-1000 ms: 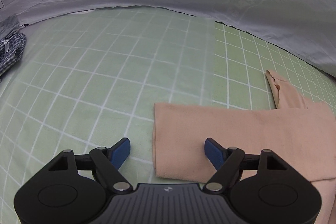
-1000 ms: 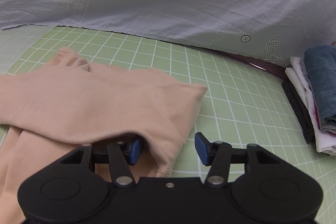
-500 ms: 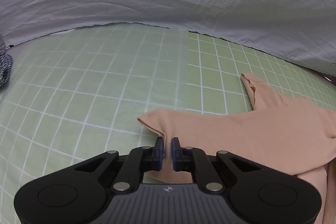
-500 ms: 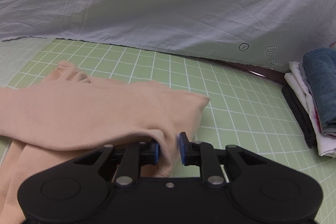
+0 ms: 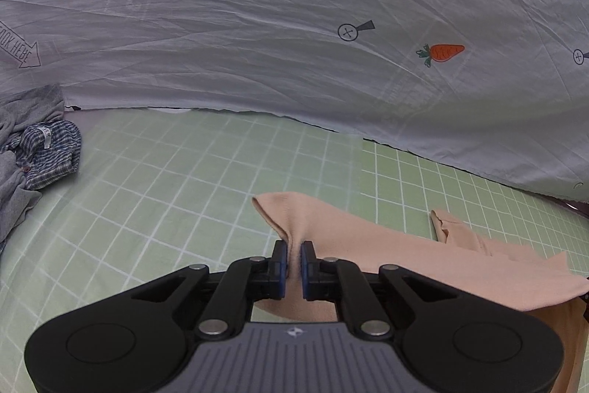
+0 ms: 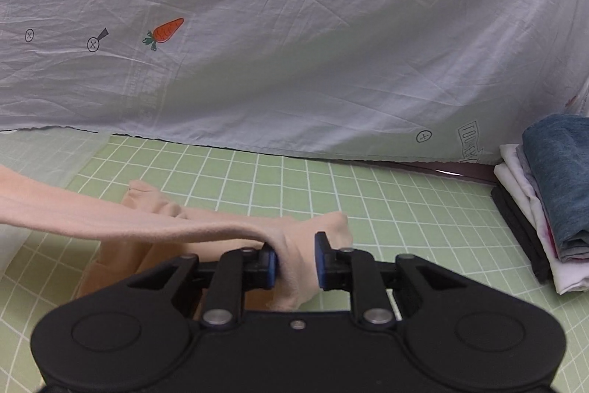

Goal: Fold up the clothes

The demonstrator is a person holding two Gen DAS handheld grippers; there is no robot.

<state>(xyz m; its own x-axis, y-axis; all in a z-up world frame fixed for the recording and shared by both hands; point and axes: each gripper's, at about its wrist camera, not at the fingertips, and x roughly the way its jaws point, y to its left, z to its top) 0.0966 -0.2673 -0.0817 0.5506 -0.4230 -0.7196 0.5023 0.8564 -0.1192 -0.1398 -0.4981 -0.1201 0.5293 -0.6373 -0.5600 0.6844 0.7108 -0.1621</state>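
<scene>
We hold the peach garment [image 5: 386, 245] by two corners above the green grid mat [image 5: 184, 190].

Our left gripper [image 5: 292, 262], angled down at the mat, pinches one corner tight; our right gripper [image 6: 295, 260] is easing apart with bunched cloth between its pads. The garment's lower part is cut off behind both grippers.

A wrinkled grey sheet [image 5: 257, 61] (printed with carrots) hangs behind the green gridded mat [image 6: 368, 194].
</scene>
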